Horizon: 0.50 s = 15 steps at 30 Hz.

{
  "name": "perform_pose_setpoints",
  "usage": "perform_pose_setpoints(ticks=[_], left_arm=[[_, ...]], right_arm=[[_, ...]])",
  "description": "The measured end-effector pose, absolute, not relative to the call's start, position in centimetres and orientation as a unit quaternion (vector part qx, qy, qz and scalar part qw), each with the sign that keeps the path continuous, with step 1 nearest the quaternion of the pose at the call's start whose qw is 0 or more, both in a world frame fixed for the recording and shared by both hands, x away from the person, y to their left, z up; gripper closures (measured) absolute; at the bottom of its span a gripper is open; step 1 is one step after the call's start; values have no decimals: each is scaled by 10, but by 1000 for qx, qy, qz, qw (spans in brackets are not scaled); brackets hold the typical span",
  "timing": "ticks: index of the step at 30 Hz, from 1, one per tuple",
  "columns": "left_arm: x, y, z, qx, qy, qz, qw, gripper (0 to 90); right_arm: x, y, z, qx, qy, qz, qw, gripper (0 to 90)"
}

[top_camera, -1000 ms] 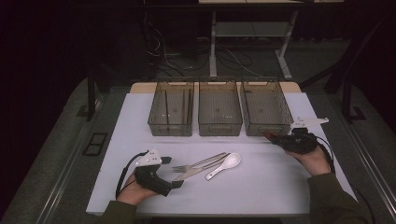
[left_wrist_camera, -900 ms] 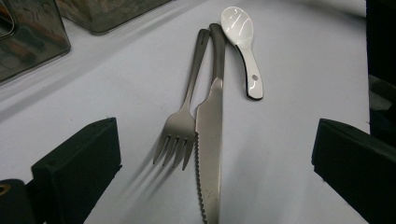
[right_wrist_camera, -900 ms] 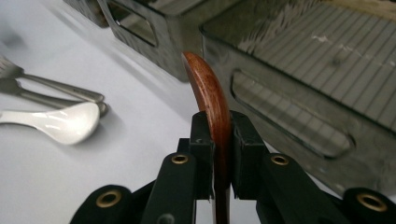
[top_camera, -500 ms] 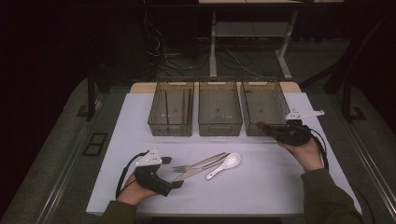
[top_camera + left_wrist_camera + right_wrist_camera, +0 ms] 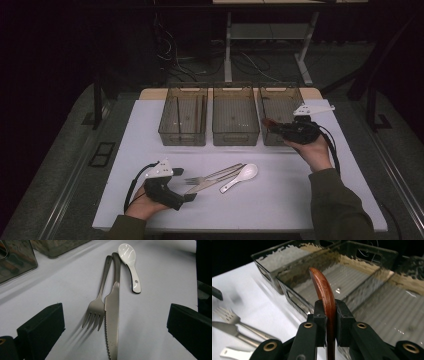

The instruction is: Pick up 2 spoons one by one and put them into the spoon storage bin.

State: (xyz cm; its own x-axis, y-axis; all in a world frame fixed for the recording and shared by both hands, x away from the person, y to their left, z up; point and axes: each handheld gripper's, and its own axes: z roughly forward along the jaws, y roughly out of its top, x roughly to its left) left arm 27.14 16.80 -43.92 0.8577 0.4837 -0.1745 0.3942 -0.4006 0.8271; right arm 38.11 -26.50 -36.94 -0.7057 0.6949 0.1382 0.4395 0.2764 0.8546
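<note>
Gripping a brown wooden utensil [image 5: 325, 293] edge-on, the right gripper [image 5: 272, 126] is hovering at the right-hand bin [image 5: 286, 91]; the left gripper [image 5: 189, 185] is resting on the desk [image 5: 320, 210], jaws wide before the fork [image 5: 96, 306].

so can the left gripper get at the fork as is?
Probably yes: left gripper is open, its fingers either side of fork. The knife lies tight against it, so it may get pinched too.

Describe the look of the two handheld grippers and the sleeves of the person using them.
Both are black tools. The left gripper carries a white three-cornered plate on top and a black cable looping behind the hand. The right gripper has the same pale plate and a black cable trailing past the wrist. Its jaws show brass-coloured rivets; the left's are blocky black pads. Both sleeves are dark olive green.
</note>
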Motion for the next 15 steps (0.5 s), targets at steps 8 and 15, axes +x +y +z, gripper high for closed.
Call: perform_pose_setpoints(ticks=[8,15], left_arm=[[272,169,-440,835,263,46,482,5],[273,169,-440,833,264,43,484,5]], right_arm=[[397,-245,-360,352,789,486,131,805],[416,-224,-354,361,788,483,124,805]])
